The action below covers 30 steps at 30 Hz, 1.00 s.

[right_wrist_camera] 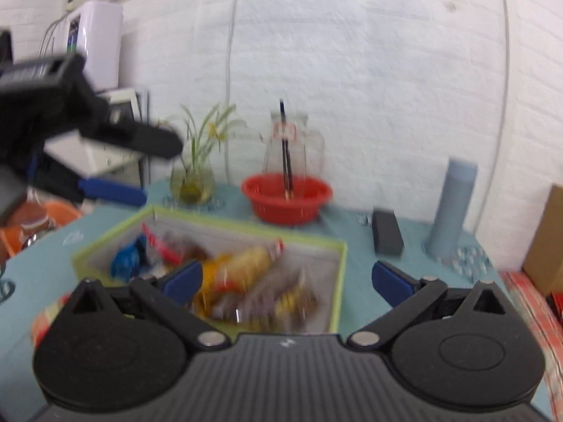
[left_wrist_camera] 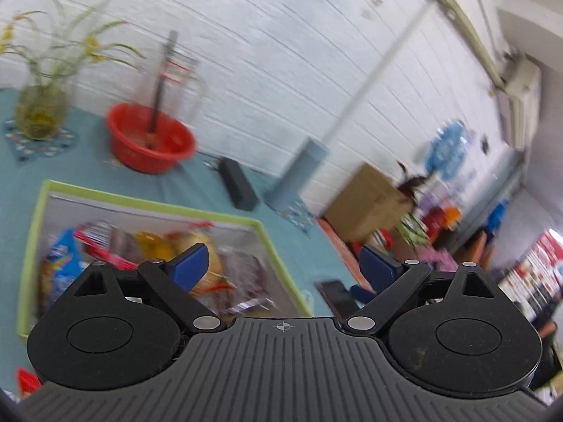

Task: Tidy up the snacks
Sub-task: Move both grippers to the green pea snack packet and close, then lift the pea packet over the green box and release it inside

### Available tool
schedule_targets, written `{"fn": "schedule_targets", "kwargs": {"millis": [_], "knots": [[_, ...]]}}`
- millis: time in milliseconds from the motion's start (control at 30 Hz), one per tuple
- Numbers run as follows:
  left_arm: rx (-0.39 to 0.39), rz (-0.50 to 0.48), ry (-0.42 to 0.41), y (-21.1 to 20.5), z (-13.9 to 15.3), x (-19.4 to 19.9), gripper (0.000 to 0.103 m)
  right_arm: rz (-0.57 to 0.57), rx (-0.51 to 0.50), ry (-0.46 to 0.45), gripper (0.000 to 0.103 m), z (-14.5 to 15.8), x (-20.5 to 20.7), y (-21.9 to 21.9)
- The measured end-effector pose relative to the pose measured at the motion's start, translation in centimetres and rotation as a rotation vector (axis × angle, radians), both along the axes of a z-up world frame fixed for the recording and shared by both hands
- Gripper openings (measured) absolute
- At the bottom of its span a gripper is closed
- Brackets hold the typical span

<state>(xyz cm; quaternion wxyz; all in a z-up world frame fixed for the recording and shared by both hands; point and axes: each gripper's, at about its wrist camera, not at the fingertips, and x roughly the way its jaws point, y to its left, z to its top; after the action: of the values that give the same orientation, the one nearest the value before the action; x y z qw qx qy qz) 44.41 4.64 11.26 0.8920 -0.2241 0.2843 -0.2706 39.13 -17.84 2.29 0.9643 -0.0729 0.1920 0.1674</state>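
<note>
While both pairs of jaws stand wide with nothing between the blue pads, we hold the left gripper (left_wrist_camera: 285, 263) and the right gripper (right_wrist_camera: 286, 279) above the near edge of the green-rimmed box (right_wrist_camera: 337, 281).

From the right wrist view, the box sits at about 11 o'clock from our right jaws, on the teal bench (right_wrist_camera: 355, 232). Its snacks (right_wrist_camera: 246, 281) lie in a loose, blurred heap: a blue packet at the 9 o'clock side, a red-edged packet beside it, yellow and brown-purple packets toward the middle. We cannot read any label.

From the left wrist view, the same box (left_wrist_camera: 35, 246) lies at 9 o'clock of our left jaws, with the snacks (left_wrist_camera: 147, 246) piled inside it. A dark phone-like slab (left_wrist_camera: 334, 295) lies on the bench at about 5 o'clock of the box, just outside its rim.

Beyond the box, at 12 o'clock in the right view, a red basin (right_wrist_camera: 286, 198) holds a dark stick, with a clear glass jug (right_wrist_camera: 295, 144) behind it. A plant in a glass vase (right_wrist_camera: 193, 179) stands at 11 o'clock, a black block (right_wrist_camera: 387, 237) and a blue-grey cylinder (right_wrist_camera: 452, 207) at 1 to 2 o'clock, and a cardboard box (right_wrist_camera: 549, 239) at 3 o'clock.
</note>
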Motion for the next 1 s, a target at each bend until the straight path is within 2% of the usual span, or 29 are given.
{"fn": "schedule_targets", "kwargs": {"millis": [67, 200, 300, 367, 433, 467, 500, 533, 567, 633, 700, 833, 1000], "knots": [[0.025, -0.093, 0.025, -2.3, -0.6, -0.4, 0.076, -0.028, 0.001, 0.054, 0.102, -2.0, -1.5, -0.9], [0.181, -0.199, 0.097, -6.1, -3.5, -1.8, 0.07, 0.006, 0.052, 0.176, 0.102, -6.0, -3.8, -1.6], [0.27, -0.185, 0.184, -7.3, -6.7, -2.0, 0.065, 0.057, 0.059, 0.215, 0.102, -7.7, -4.3, -0.4], [0.308, -0.17, 0.213, -7.5, -8.4, -1.8, 0.063, 0.083, 0.055, 0.221, 0.102, -8.2, -3.9, 0.5], [0.34, -0.154, 0.256, -7.8, -9.8, -0.9, 0.057, 0.083, 0.035, 0.228, 0.102, -8.6, -3.4, 1.2], [0.348, -0.151, 0.275, -8.0, -10.4, -0.5, 0.051, 0.079, 0.023, 0.23, 0.101, -8.8, -3.2, 1.4], [0.349, -0.162, 0.28, -8.1, -10.9, 0.0, 0.05, 0.078, 0.016, 0.228, 0.1, -8.9, -3.1, 1.5], [0.35, -0.165, 0.291, -8.3, -11.4, 0.4, 0.049, 0.079, 0.016, 0.232, 0.096, -8.9, -3.0, 1.6], [0.353, -0.162, 0.31, -8.4, -11.9, 0.8, 0.043, 0.082, 0.02, 0.243, 0.091, -9.0, -2.8, 1.6], [0.352, -0.16, 0.3, -8.5, -12.2, 0.9, 0.035, 0.086, 0.005, 0.23, 0.081, -9.2, -2.9, 1.9], [0.363, -0.16, 0.313, -8.3, -12.2, 0.6, 0.014, 0.098, -0.019, 0.224, 0.073, -9.1, -3.4, 2.2], [0.325, -0.162, 0.35, -7.1, -12.3, -2.0, 0.013, 0.135, -0.033, 0.236, 0.07, -8.8, -5.4, 2.7], [0.3, -0.137, 0.343, -6.6, -12.4, -8.1, 0.015, 0.17, -0.041, 0.251, 0.071, -8.9, -10.7, 3.0]]}}
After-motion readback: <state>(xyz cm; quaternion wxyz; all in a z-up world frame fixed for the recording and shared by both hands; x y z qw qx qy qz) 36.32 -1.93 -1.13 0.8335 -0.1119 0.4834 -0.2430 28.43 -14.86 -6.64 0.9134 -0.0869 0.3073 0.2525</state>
